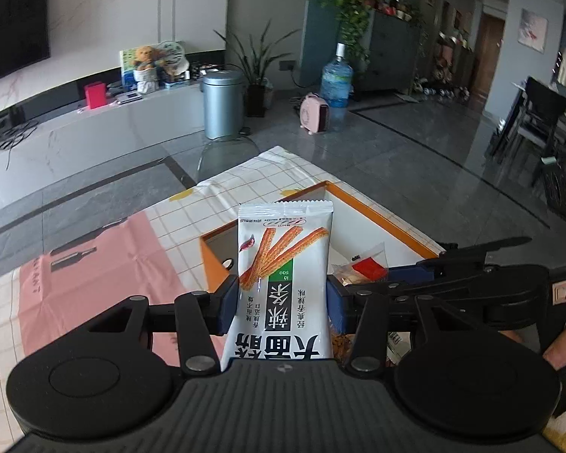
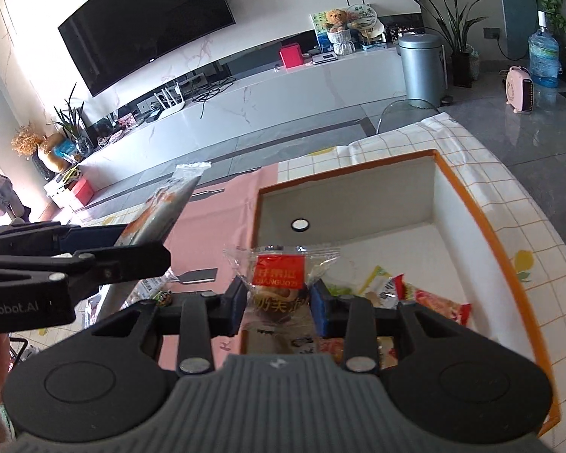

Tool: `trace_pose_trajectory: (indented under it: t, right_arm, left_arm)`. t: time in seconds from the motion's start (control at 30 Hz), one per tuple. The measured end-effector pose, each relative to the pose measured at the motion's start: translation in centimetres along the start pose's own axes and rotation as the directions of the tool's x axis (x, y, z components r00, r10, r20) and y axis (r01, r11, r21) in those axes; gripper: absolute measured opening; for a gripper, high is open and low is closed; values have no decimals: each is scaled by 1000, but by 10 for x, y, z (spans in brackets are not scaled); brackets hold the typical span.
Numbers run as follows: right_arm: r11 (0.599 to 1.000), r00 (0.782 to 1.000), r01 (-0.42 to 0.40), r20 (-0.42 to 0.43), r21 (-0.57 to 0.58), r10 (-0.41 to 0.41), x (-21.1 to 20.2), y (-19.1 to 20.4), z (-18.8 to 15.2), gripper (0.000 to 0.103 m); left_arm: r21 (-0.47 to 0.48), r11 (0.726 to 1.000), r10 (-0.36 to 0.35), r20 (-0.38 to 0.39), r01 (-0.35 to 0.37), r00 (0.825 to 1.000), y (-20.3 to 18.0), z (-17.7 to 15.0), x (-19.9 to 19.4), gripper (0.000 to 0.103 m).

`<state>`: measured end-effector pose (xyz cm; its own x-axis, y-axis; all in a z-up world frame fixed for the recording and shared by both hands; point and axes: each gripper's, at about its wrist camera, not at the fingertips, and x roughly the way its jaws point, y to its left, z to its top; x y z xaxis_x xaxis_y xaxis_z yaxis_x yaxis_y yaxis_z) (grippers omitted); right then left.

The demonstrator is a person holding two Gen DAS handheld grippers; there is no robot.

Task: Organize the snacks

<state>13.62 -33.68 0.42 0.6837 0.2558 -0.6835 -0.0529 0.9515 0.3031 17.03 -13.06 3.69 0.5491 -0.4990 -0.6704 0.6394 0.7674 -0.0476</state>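
tablecloth (image 2: 471, 158) bears orange-rimmed box (image 2: 468, 204) holding snack packets (image 2: 426, 298).

Black linkage jaws, blue pads (image 1: 228, 304)

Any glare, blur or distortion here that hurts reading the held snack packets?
Left wrist: strong fisheye bending at the edges, floor glare beyond the table, yet the white snack packet prints sharp. Right wrist: bright window wash at far left; the clear-wrapped pastry shows wrapper sheen, its label slightly soft.
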Motion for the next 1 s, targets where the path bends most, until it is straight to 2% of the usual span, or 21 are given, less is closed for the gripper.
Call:
trace_pose_trajectory:
  t: [0.1, 0.2, 0.37, 0.5, 0.7, 0.83, 1.0]
  right_arm:
    - [999, 999, 36, -36, -13, -37, 4, -21, 9, 33]
    - [996, 995, 67, -76, -51, -71, 14, -40, 12, 33]
    - [989, 991, 64, -107, -137, -78, 31, -60, 22, 33]
    - [976, 983, 71, -150, -204, -102, 51, -69, 35, 33]
    - [955, 973, 61, -195, -290, -121, 84, -73, 43, 33]
    - [925, 963, 31, -236, -379, -129, 105, -69, 46, 34]
    - [885, 947, -22, -293, -466, -131, 123, -62, 52, 34]
  left_arm:
    - [107, 994, -25, -49, 31, 998, -18, 12, 28, 54]
    - [207, 977, -37, -105, 58, 994, -32, 17, 56, 54]
    - [386, 919, -8, -179, 77, 984, -47, 18, 103, 54]
    - [476, 875, 28, -240, 92, 970, -47, 20, 138, 54]
    - [568, 813, 72, -312, 125, 947, -40, 16, 173, 54]
    - [622, 771, 109, -341, 138, 934, -39, 13, 193, 54]
    - [633, 758, 111, -363, 157, 925, -36, 10, 208, 54]
